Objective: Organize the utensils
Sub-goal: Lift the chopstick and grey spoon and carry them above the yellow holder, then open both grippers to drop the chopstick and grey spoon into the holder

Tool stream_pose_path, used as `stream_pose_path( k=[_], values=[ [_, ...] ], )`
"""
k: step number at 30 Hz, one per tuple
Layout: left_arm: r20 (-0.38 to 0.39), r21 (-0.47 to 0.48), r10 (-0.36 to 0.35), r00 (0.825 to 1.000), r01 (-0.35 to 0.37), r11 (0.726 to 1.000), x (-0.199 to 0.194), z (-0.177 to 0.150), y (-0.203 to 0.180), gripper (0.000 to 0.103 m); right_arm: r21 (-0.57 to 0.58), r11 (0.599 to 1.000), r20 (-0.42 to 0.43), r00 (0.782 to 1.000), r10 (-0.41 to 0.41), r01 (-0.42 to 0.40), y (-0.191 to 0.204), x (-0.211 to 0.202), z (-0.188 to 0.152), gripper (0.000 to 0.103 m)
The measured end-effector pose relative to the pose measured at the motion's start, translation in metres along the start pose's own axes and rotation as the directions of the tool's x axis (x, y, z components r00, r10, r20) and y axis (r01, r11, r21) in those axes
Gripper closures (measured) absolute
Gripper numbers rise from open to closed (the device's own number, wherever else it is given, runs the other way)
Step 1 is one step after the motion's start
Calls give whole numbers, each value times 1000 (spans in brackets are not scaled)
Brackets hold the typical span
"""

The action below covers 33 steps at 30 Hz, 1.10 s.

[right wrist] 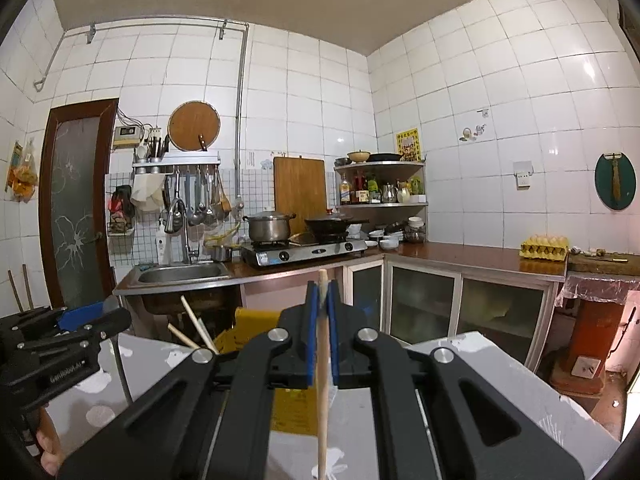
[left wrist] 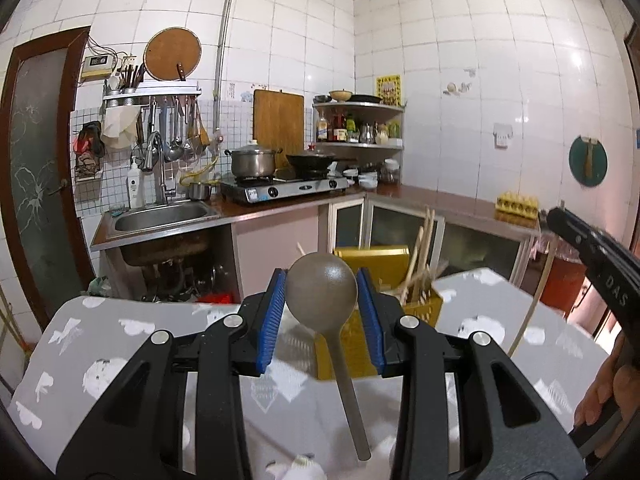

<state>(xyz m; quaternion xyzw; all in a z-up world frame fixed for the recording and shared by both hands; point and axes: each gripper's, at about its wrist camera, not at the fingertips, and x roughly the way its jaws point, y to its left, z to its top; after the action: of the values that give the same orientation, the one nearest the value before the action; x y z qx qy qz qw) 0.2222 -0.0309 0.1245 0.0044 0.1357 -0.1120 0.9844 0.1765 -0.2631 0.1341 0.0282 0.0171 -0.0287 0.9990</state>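
- Our left gripper [left wrist: 321, 312] is clamped on the grey spoon [left wrist: 322, 290] by its bowl, handle hanging down over the table [left wrist: 120, 344].
- Our right gripper [right wrist: 323, 336] is pinched tight on one wooden chopstick [right wrist: 322, 380], roughly upright.
- Yellow utensil basket [left wrist: 430, 304] sits toward the table's far edge w/ several chopsticks already in it.
- We judge it partway done: both held pcs not yet dropped in.

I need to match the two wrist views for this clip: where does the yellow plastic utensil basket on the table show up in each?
Left wrist view: the yellow plastic utensil basket sits just right of centre, behind the left gripper, which holds a grey spoon.
Right wrist view: the basket is left of centre, mostly hidden by the right gripper.
Shared landmark: the steel pot on the stove.
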Motion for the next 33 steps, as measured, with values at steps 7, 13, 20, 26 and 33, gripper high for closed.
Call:
stream_pose_path(
  k=[7, 13, 20, 26, 33],
  values=[
    [56, -22, -5, 998, 6, 1000, 19, 43, 3, 68, 10, 1000, 36, 999, 16, -17, 4, 25, 35, 98],
    [120, -6, 18, 993, -17, 1000, 47, 84, 0, 68, 21, 999, 76, 997, 24, -26, 6, 55, 65, 98],
    [141, -5, 41, 989, -41, 999, 99, 97, -3, 68, 28, 999, 95, 995, 34, -37, 9, 99, 72, 98],
    [81, 32, 77, 994, -80, 996, 152, 58, -9, 68, 19, 999, 27, 999, 47, -47, 8, 134, 37, 98],
    [26, 39, 95, 995, -96, 995, 170, 26, -3, 66, 15, 998, -75, 995, 67, -66, -1, 154, 7, 98]
  ],
)
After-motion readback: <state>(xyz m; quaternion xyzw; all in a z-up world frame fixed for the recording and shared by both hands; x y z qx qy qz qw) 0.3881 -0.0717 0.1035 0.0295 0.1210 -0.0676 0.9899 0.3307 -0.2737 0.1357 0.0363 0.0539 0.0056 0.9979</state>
